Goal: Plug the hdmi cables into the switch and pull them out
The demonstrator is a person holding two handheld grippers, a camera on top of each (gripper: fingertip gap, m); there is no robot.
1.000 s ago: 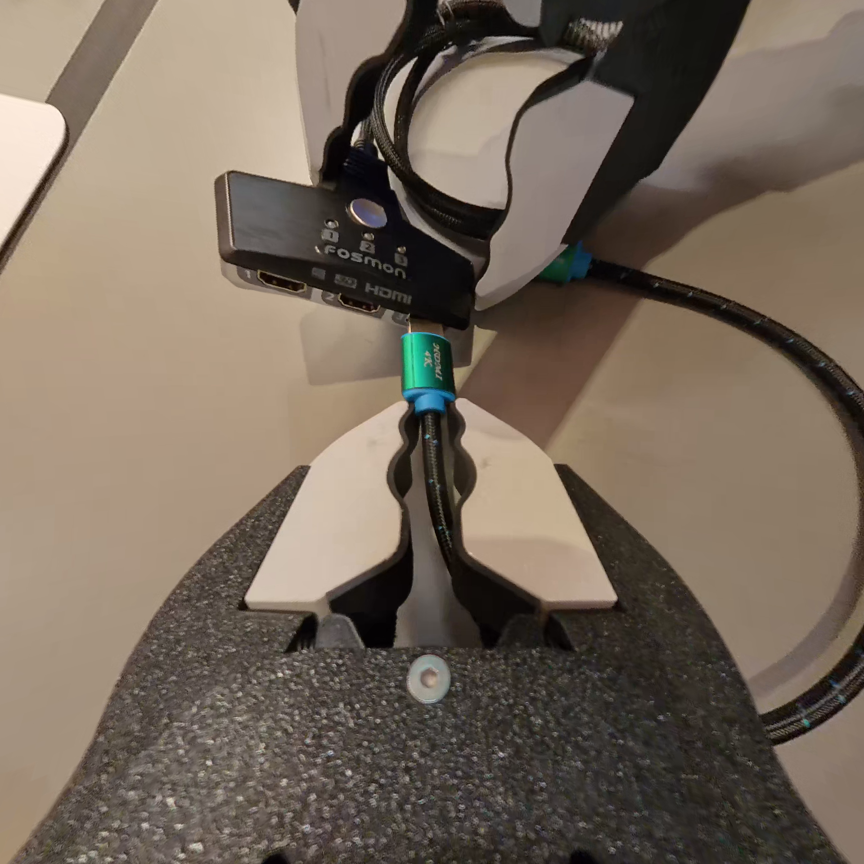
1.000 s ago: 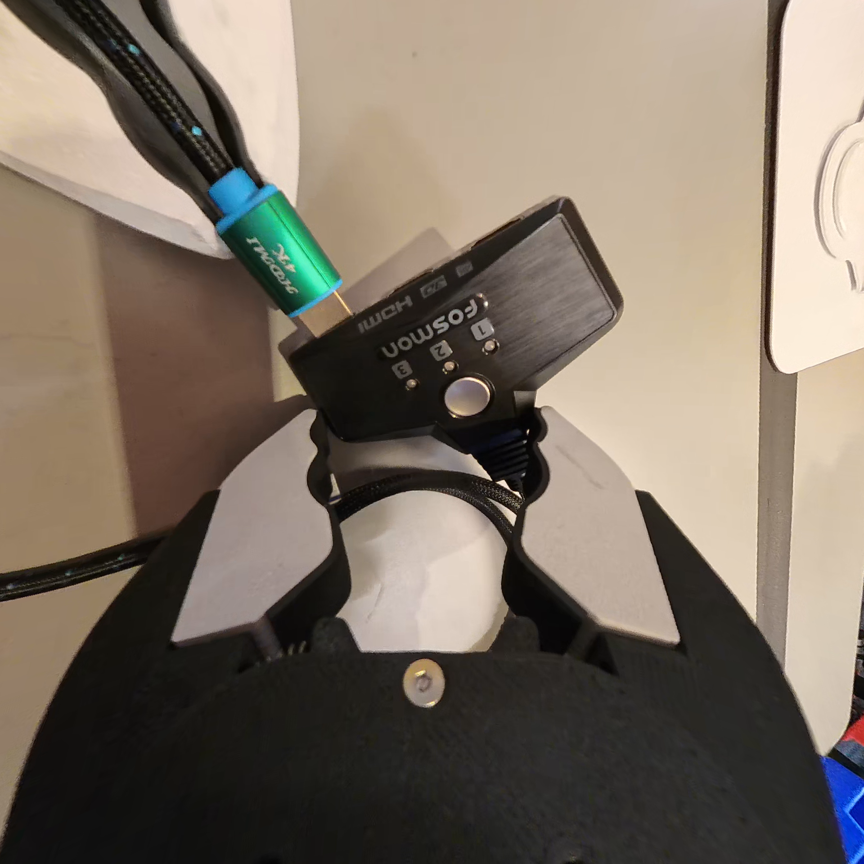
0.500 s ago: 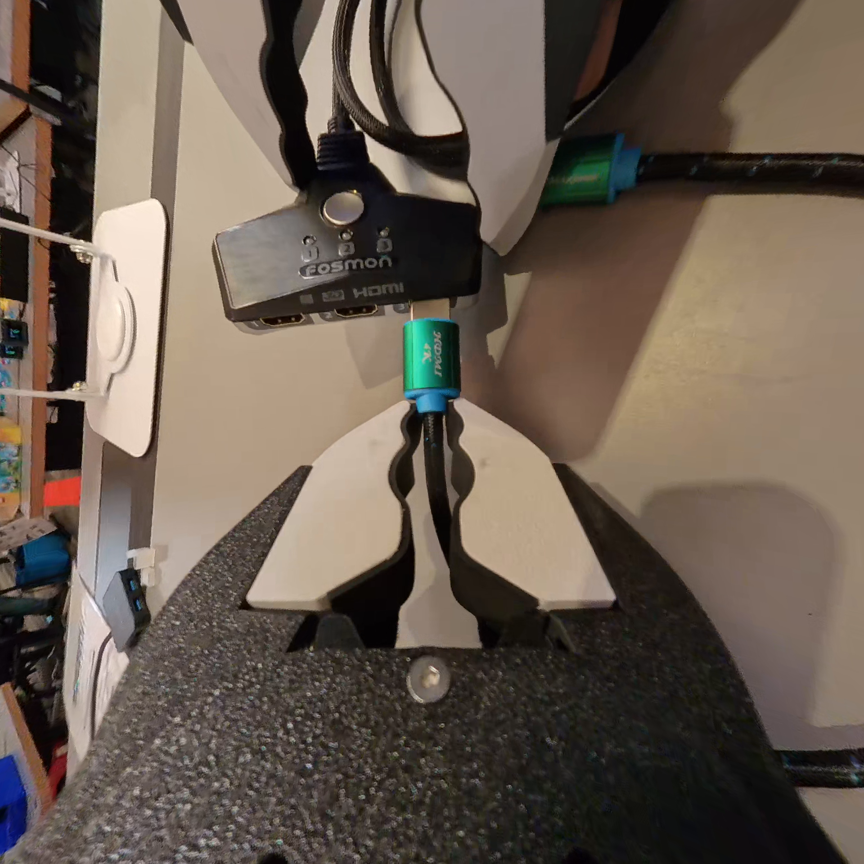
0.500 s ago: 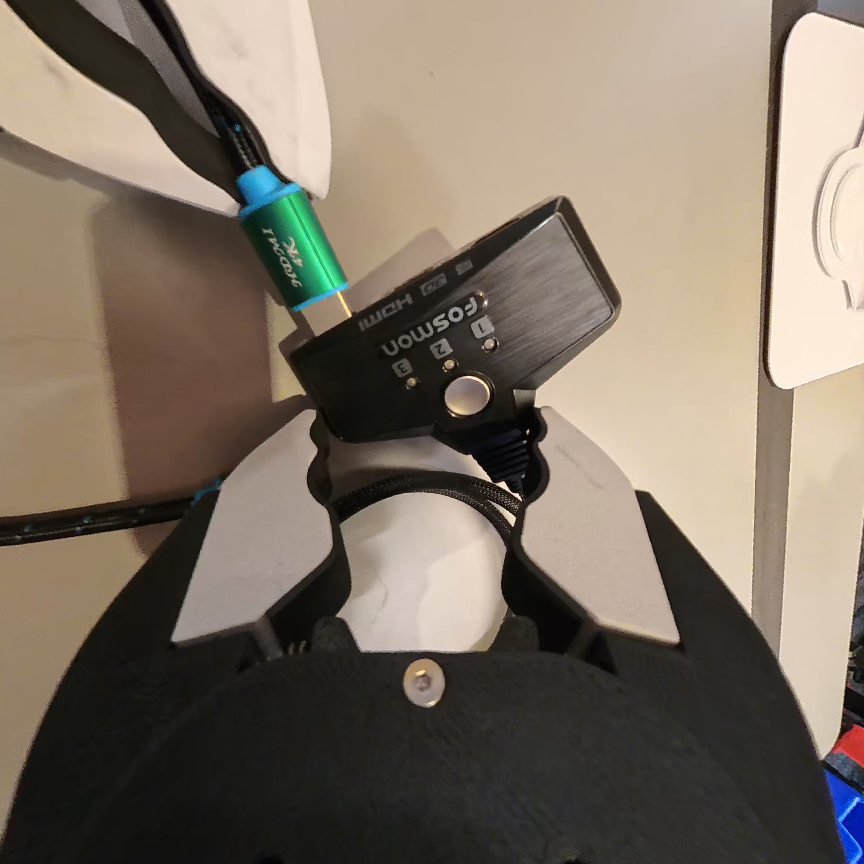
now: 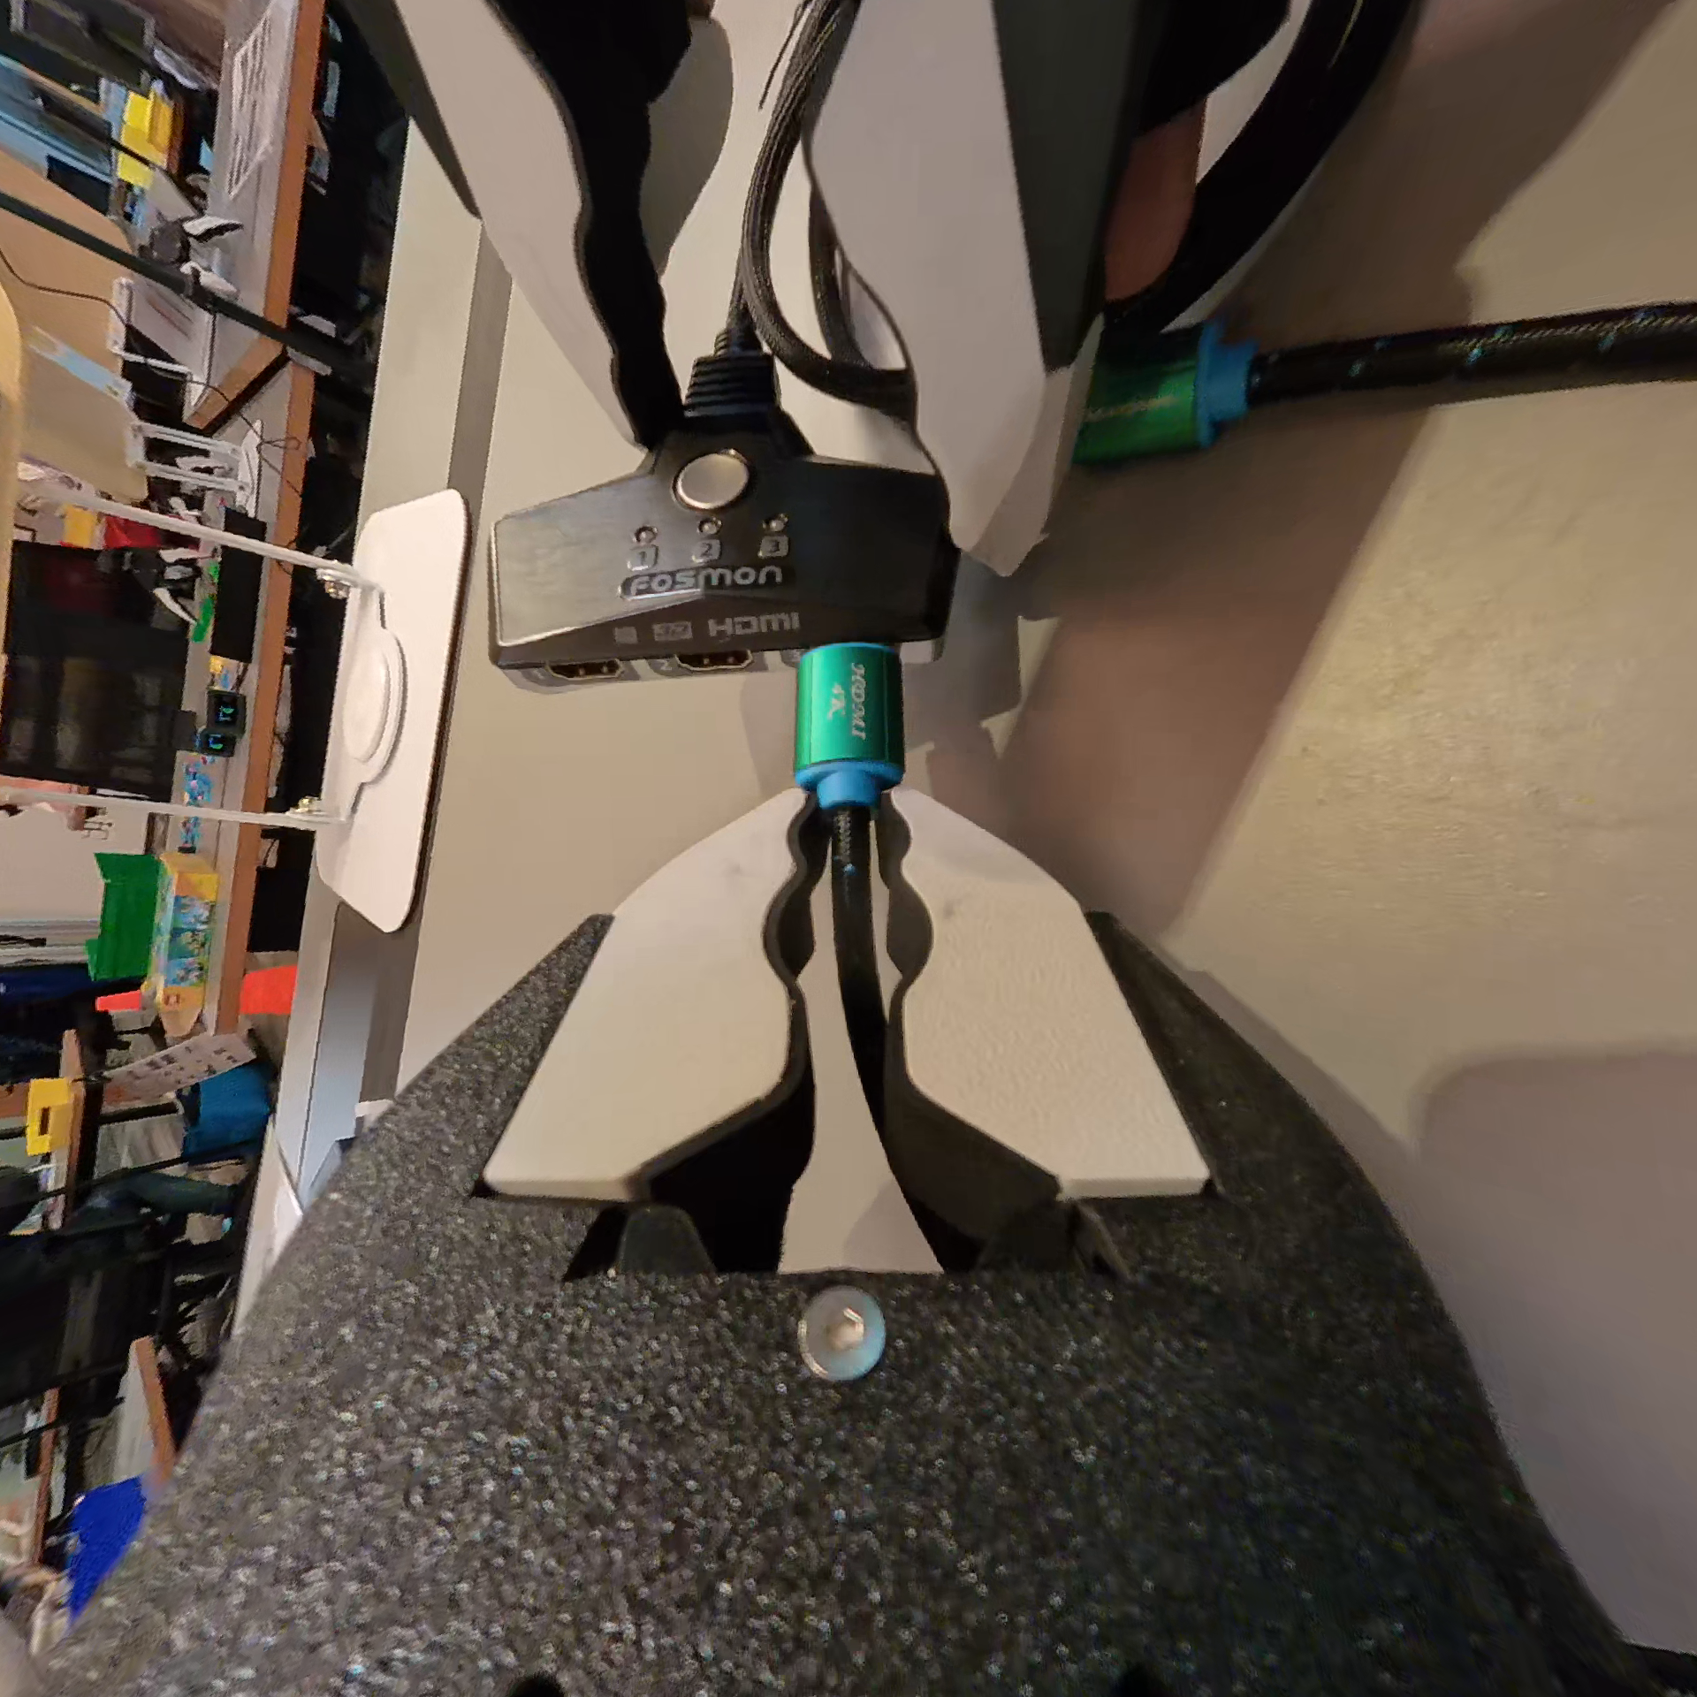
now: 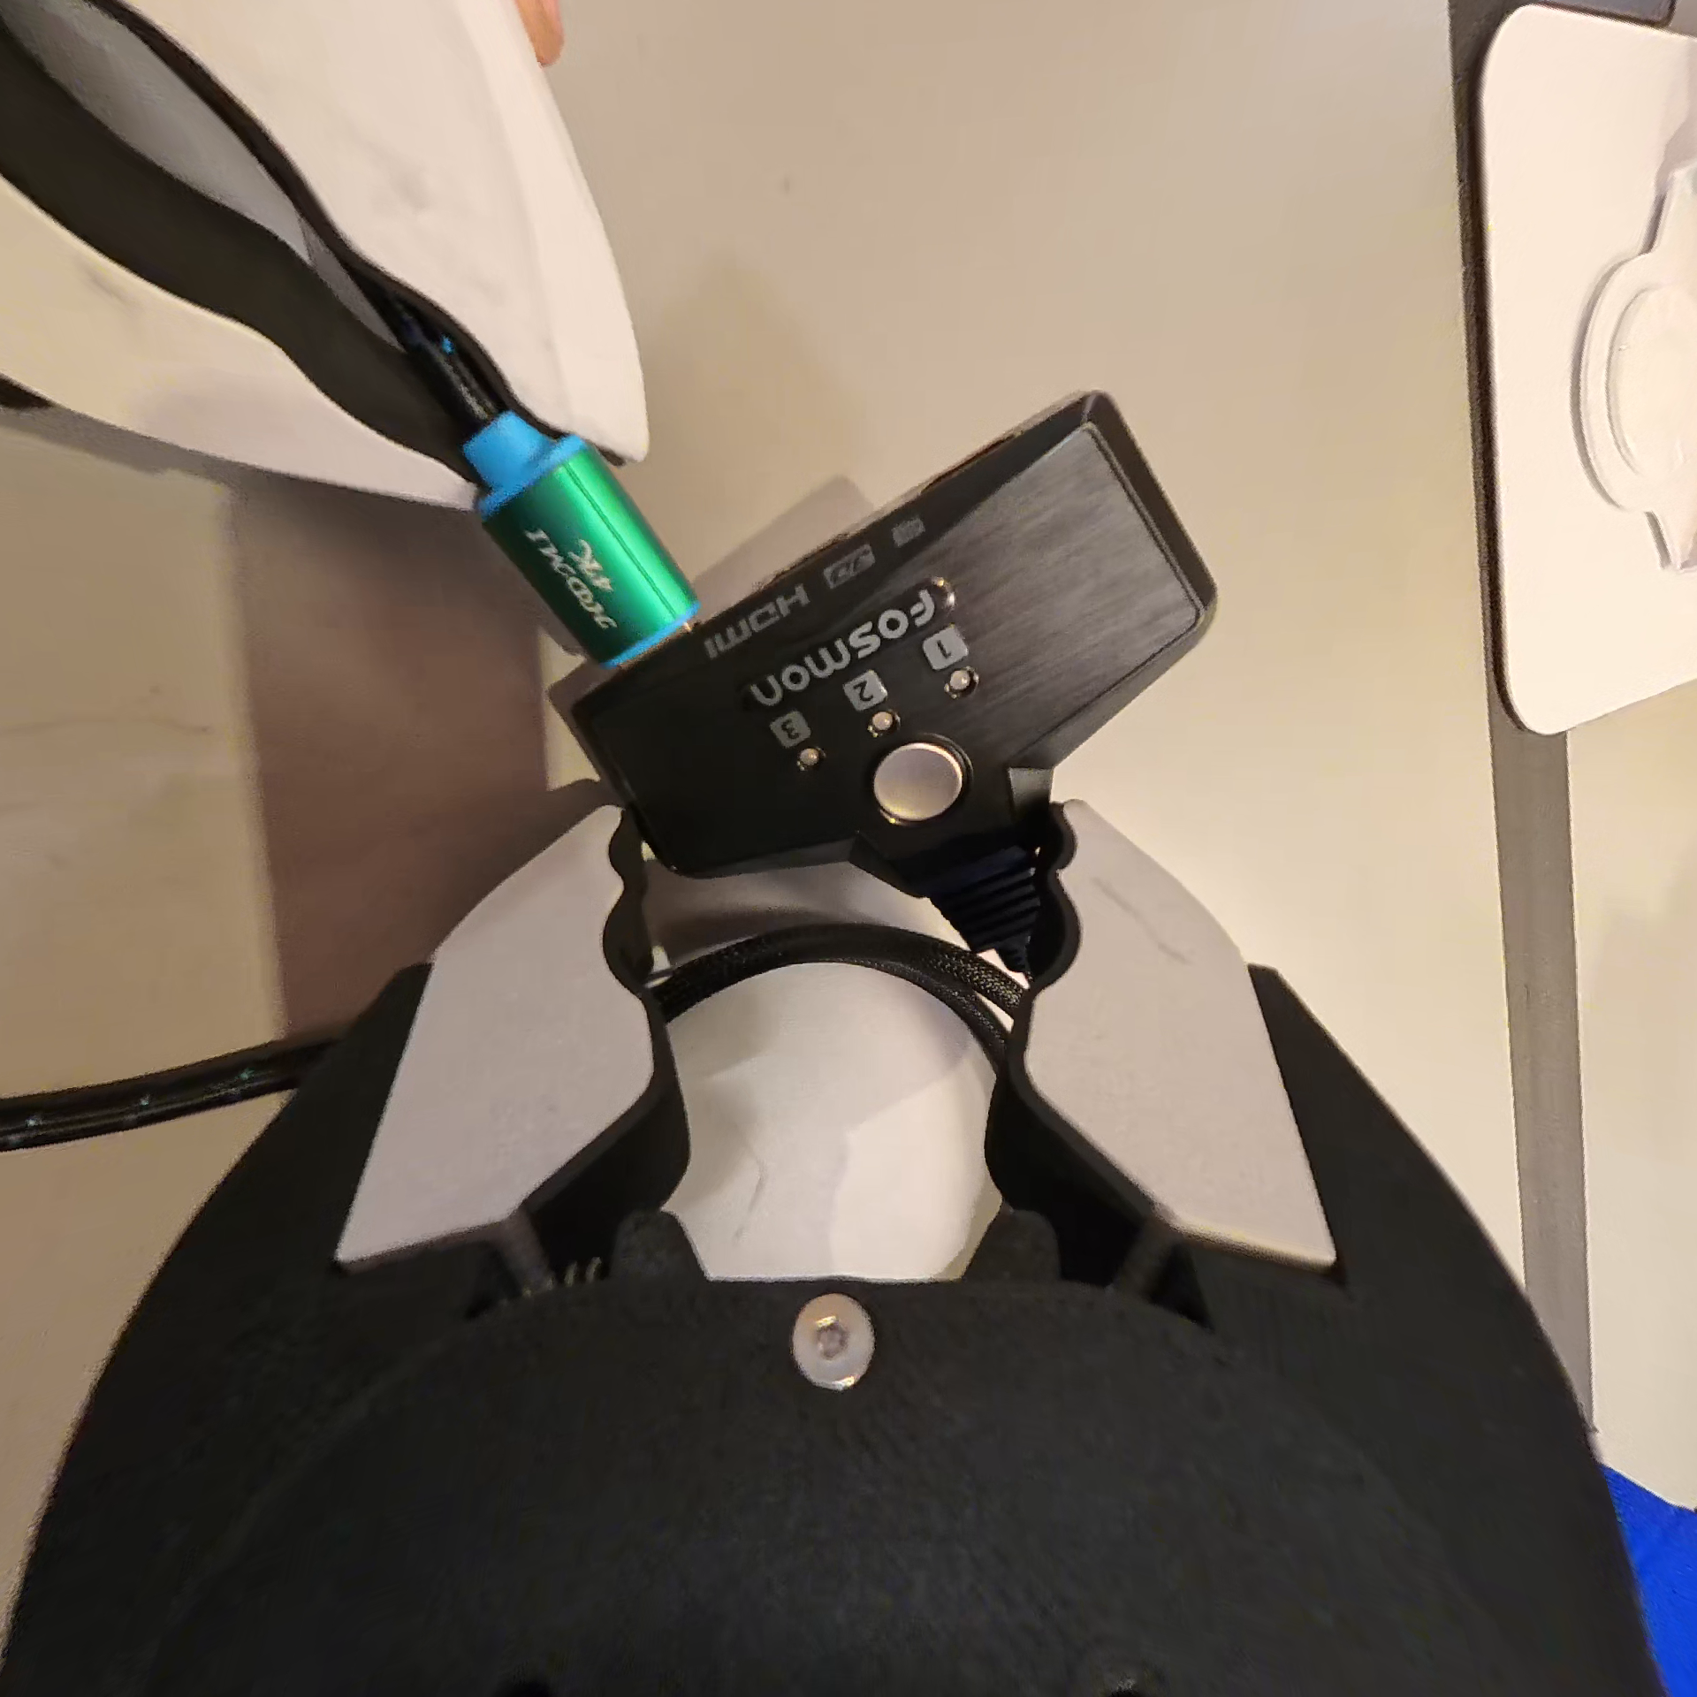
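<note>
My right gripper (image 6: pixel 840 831) is shut on the black HDMI switch (image 6: pixel 918 679) at its cable end and holds it above the table. My left gripper (image 5: pixel 845 808) is shut on a black braided HDMI cable (image 5: pixel 859 918) just behind its green plug (image 5: pixel 845 712). The green plug (image 6: pixel 588 560) sits fully in the switch's third port, with no metal tip showing. The switch (image 5: pixel 716 569) shows two empty ports in the left wrist view. A second green plug (image 5: pixel 1148 395) with its cable lies on the table behind the right gripper.
The beige table (image 5: pixel 1331 826) lies beneath. A white plate-shaped stand (image 5: pixel 390 707) sits at the table's edge, also in the right wrist view (image 6: pixel 1598 367). Cluttered shelves (image 5: pixel 119 643) lie beyond the edge. The switch's own braided lead (image 6: pixel 826 955) loops between the right fingers. One gripper's finger ends stand about 7 centimetres off the other's.
My left gripper pushed the green plug forward into the third port; the metal tip seen earlier is now hidden. The left wrist view has rolled, showing the table edge and shelves.
</note>
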